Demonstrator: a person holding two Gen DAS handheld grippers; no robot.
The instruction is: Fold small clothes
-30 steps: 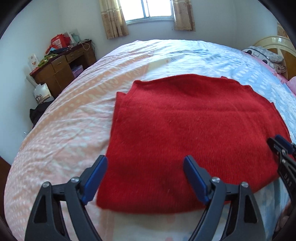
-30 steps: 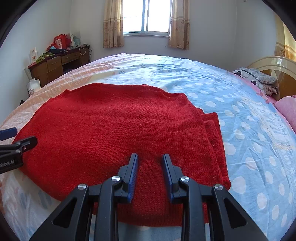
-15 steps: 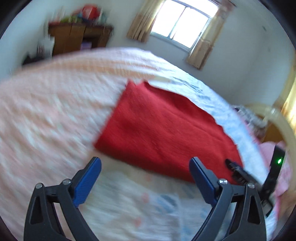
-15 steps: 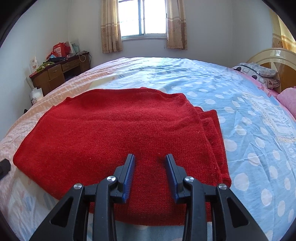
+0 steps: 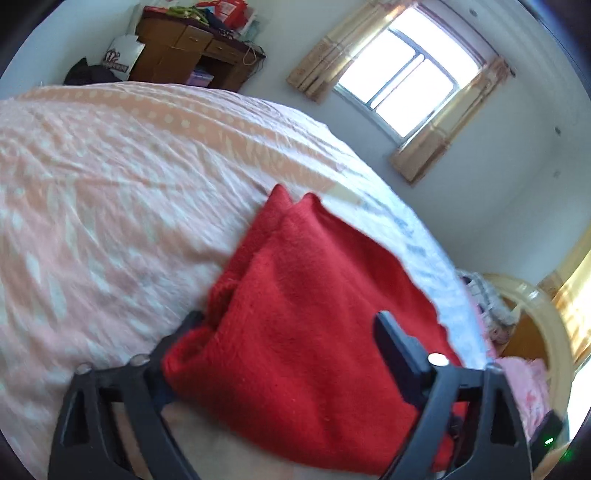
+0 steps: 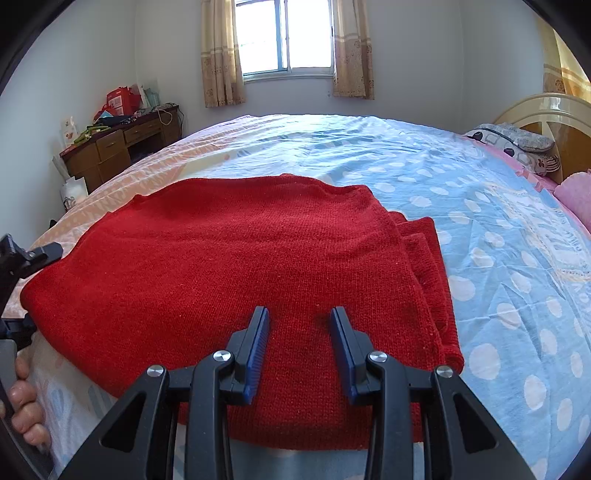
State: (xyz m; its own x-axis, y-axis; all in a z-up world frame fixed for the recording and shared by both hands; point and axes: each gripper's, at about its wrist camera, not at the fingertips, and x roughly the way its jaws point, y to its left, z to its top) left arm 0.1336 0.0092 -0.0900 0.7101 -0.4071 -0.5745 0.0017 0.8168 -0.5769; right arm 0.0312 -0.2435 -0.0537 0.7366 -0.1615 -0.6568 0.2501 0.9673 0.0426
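Note:
A folded red knit sweater [image 6: 240, 251] lies flat on the bed's spotted cover [image 6: 461, 177]. My right gripper [image 6: 300, 312] hovers over its near edge, open by a narrow gap, with nothing pinched. In the left wrist view the sweater [image 5: 332, 266] fills the lower middle. My left gripper [image 5: 288, 317] is rolled on its side and straddles the sweater's left corner. One finger is partly hidden under the cloth, the other finger [image 5: 391, 343] lies above it. Its jaws are closing but stand wide, not pressing the cloth. The left gripper [image 6: 22, 258] also shows at the right wrist view's left edge.
A person's hand [image 6: 22, 406] holds the left gripper's handle. A cluttered wooden desk [image 6: 122, 147] stands by the left wall, and a window [image 6: 284, 33] is behind the bed. Pillows [image 6: 517, 144] and a cream headboard [image 6: 546, 118] are at the right.
The left gripper rolled, swung to the sweater's left corner and now has that corner between its jaws. The right gripper's jaws widened a little; it stayed in place.

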